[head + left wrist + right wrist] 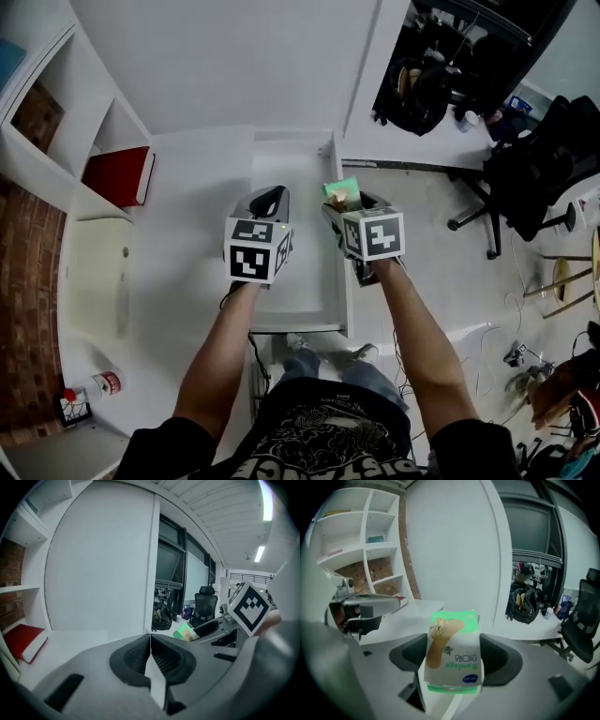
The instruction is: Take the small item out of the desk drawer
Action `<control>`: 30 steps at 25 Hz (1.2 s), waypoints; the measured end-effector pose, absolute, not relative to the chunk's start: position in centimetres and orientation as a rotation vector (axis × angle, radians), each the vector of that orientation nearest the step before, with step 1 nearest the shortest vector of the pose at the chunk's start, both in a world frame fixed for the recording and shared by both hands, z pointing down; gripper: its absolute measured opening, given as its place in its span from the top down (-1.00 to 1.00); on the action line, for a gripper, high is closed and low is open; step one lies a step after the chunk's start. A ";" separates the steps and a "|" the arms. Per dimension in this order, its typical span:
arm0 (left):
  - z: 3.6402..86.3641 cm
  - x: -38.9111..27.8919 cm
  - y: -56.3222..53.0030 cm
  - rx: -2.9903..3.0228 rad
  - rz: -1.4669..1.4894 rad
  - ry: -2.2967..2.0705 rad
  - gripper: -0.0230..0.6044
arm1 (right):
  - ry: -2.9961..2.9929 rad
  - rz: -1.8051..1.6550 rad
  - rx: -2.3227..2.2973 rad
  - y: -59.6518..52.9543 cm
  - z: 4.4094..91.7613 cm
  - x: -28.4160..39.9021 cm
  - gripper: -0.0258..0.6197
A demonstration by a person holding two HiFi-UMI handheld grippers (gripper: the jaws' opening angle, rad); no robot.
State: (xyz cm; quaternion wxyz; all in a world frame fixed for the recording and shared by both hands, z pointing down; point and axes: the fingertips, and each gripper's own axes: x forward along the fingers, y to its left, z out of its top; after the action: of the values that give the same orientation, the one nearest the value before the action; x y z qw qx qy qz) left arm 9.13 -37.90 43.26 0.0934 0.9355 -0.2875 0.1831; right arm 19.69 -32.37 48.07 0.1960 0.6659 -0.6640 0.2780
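R tongs (453, 654): jaws wide, clamped on bandage box (453, 639), held above right edge of open drawer (298, 309). L tongs (150, 651): jaws closed tight, empty, above drawer's left side. Risk: cardboard box prob. tilts/slips if clamp slackens, drops into drawer. Count: 1 box, 1 drawer, 2 tongs, 1 red book (118, 176) on table left of drawer.
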 end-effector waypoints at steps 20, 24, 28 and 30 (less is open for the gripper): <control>36.8 23.4 -29.1 2.930 0.510 -0.731 0.91 | -1.874 0.523 2.160 -22.7 36.7 34.5 -0.16; 35.6 25.4 -27.6 2.943 0.490 -0.750 0.90 | -1.893 0.474 2.197 -20.6 34.9 36.9 -0.16; 34.8 26.7 -26.1 2.955 0.482 -0.773 0.91 | -1.917 0.421 2.228 -18.6 33.5 38.7 -0.16; 34.4 27.1 -25.4 2.958 0.479 -0.783 0.90 | -1.922 0.396 2.243 -17.8 32.8 39.5 -0.16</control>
State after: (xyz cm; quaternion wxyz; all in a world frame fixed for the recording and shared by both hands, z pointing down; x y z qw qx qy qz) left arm 27.07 -25.42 34.45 0.0222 0.9548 -0.2528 0.1545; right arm 39.49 -17.77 32.76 0.0806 0.7500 -0.6430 0.1325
